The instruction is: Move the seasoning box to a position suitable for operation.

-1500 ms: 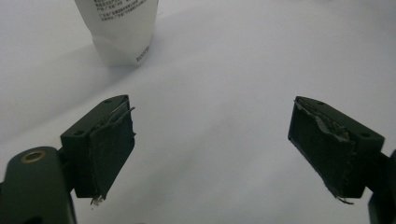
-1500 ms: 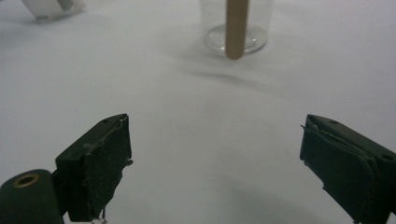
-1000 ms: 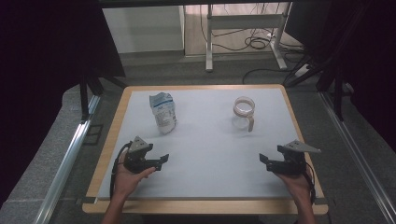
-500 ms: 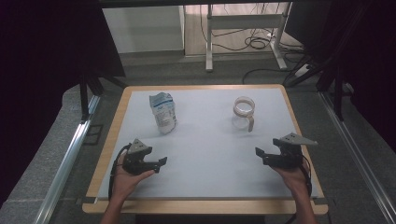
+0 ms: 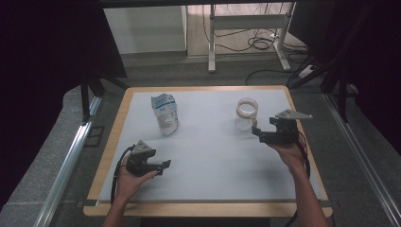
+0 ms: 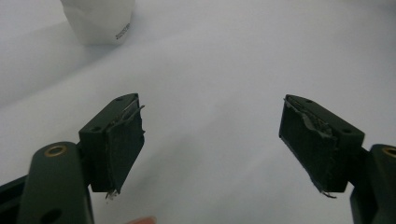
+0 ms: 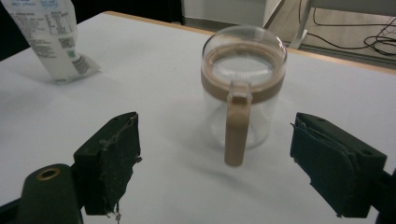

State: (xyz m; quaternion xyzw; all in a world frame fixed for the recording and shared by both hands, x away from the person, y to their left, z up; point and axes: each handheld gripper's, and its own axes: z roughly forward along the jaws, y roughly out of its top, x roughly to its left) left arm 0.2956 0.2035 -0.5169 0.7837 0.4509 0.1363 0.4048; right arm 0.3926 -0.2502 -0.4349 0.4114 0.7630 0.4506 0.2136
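You are lining your right gripper (image 5: 256,132) up on the glass mug (image 5: 247,113), which is standing upright toward the far right of the table (image 5: 213,184), its tan handle (image 7: 236,133) turned straight back at you. In the right gripper view the jaws are standing wide apart with the handle centred between them but not yet touching, so I judge you are approaching to take the mug by that handle. The mug is looking empty: clear glass under a tan band at the rim, nothing showing inside. Well apart to its left, the white pouch (image 5: 164,113) is standing upright on its base; I cannot tell what it is holding. Your left gripper (image 5: 163,166) is waiting low at the near left, jaws also spread and holding nothing, the pouch's base (image 6: 98,21) sitting well beyond them.
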